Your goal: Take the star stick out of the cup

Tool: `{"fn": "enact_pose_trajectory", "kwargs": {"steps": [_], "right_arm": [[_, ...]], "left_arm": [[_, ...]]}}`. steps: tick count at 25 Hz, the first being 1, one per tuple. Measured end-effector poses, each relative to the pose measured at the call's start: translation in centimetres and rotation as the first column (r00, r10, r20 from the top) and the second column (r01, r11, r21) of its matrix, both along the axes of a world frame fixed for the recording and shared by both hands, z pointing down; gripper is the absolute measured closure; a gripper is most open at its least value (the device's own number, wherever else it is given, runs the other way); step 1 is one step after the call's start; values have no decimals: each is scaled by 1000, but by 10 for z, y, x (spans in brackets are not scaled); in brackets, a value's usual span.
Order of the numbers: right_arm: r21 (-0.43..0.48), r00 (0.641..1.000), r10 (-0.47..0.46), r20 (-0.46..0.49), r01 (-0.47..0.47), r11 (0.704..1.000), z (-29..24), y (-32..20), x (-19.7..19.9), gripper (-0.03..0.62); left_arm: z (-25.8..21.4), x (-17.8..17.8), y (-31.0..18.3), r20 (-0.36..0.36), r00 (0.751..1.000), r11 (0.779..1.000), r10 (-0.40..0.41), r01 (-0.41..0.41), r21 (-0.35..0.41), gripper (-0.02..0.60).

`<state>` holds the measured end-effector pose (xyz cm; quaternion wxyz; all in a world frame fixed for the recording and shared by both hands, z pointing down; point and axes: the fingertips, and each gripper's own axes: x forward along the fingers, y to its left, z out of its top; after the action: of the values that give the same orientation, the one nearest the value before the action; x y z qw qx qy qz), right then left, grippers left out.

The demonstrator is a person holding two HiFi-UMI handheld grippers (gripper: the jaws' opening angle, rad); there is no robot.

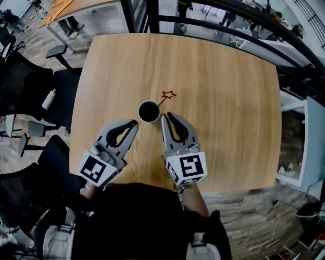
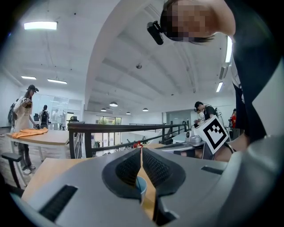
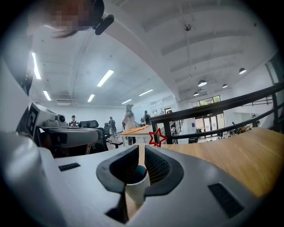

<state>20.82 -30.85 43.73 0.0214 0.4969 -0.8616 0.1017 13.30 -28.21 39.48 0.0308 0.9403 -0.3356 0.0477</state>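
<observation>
Close to the worktop's near edge, the left gripper and the right gripper pointed toward the far edge, each with its jaws clenched together on nothing. Just beyond and between their tips stood the cup, upright, about midway between the left and right edges. The star stick sat in the cup, leaning toward the far right corner, its red star clear of the rim. Past the far edge ran a black railing.
</observation>
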Motion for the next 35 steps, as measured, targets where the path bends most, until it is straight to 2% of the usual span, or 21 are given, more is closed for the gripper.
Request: {"fn": "enact_pose_trajectory", "kwargs": {"steps": [8,12,25,35], "right_arm": [[-16,1000,4,3,-4,1000,16,-18,0,565],[-40,1000,2,-1,-2,999,22,-26,-5,528],[-75,1000,18,-3,-18,997,38,-48,2,528],[-53,1000,-5,-7,5,999,36,-47,-3,556]], "left_arm": [[10,-4,-14,28,999,1000,-22,23,-17,558],[12,-6,-18,32,999,999,-25,26,-24,558],[20,-4,-20,57,997,998,-47,50,-43,558],[18,-9,-17,67,995,997,-68,70,-38,558]]}}
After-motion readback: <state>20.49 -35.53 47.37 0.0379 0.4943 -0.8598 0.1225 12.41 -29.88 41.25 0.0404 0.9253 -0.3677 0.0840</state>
